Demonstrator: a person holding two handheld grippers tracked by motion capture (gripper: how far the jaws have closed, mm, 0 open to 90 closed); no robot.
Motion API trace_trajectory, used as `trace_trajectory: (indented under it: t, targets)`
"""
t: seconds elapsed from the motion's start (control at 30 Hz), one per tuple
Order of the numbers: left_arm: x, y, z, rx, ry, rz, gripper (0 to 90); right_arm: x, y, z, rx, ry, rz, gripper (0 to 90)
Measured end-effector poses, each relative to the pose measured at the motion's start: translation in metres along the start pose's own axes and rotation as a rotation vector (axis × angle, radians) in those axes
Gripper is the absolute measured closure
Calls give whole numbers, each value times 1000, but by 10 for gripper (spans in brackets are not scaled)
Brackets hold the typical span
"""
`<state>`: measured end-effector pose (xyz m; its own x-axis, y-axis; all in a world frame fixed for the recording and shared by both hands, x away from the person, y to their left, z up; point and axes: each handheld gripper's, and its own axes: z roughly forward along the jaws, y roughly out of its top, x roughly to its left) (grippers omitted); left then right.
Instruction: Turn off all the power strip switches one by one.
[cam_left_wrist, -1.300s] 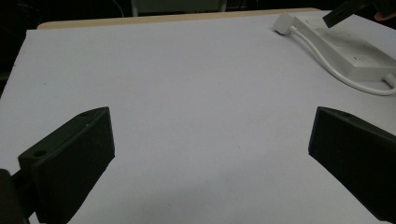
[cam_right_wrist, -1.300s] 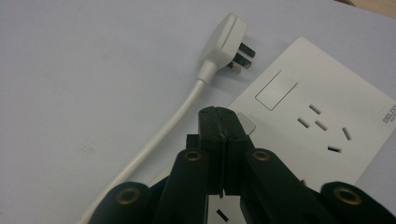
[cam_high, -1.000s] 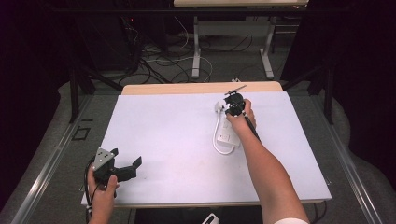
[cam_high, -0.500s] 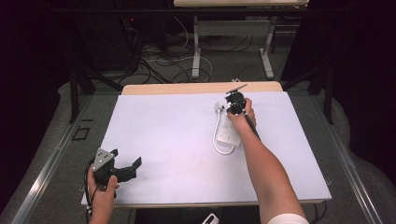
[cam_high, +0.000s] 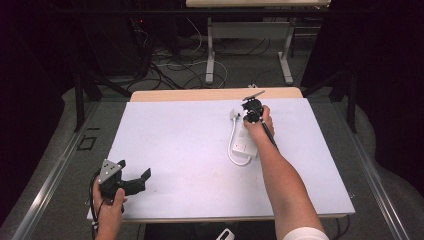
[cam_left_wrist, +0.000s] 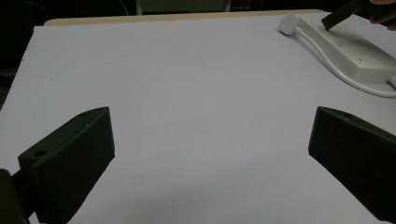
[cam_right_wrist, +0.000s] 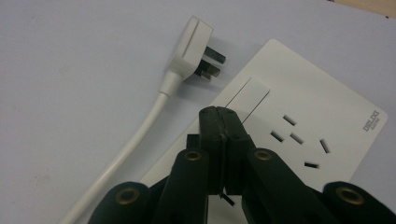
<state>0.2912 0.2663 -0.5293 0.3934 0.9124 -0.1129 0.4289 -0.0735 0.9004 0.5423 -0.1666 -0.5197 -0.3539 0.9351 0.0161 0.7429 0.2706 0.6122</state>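
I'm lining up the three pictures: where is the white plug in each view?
High view: the plug lies far right of centre, left of the right gripper.
Left gripper view: top right, at the power strip's end.
Right gripper view: upper centre, pins toward the strip.
Shared landmark: the strip's white cable.

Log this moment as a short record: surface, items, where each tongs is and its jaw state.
surface: white table with a wooden strip along the far edge
item: white power strip, lying flat, sockets facing up
plug: white plug on the strip's own cable, lying unplugged on the table beside the strip's end
cable: white cable looping along the strip's left side
left tongs: near left corner, jaws wide apart, nothing between them
right tongs: over the strip's switch end, jaws closed together, nothing between them
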Motion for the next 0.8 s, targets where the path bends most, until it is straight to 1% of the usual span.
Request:
trace_trajectory:
  t: [0.13, 0.2, 0.3, 0.33, 0.37, 0.53, 0.57, 0.6, 0.63, 0.8]
  targets:
    - [-1, 0, 0, -3, 1, 1, 5, -1, 0, 0, 3, 12, 11, 900]
    - [-1, 0, 0, -2, 0, 0, 5, -2, -1, 0, -4, 18, 22, 900]
    - [-1, 0, 0, 2, -1, 5, 5, -2, -1, 0, -2, 12, 12, 900]
    - [-1, 0, 0, 2, -1, 6, 5, -2, -1, 1, -3, 11, 13, 900]
    - [-1, 0, 0, 2, -2, 6, 5, -1, -2, 2, 7, 10, 20, 900]
    - [-1, 0, 0, -1, -1, 1, 5, -4, -2, 2, 0, 27, 16, 900]
    - [-1, 0, 0, -1, -1, 1, 5, -4, -2, 3, -8, 31, 18, 900]
    - [-1, 0, 0, -1, -1, 2, 5, -5, -1, 1, 22, 20, 16, 900]
    - [-1, 0, 0, 1, -1, 4, 5, -4, -2, 2, 1, 27, 24, 900]
    - [-1, 0, 0, 2, -2, 6, 5, -5, -2, 2, 2, 32, 27, 900]
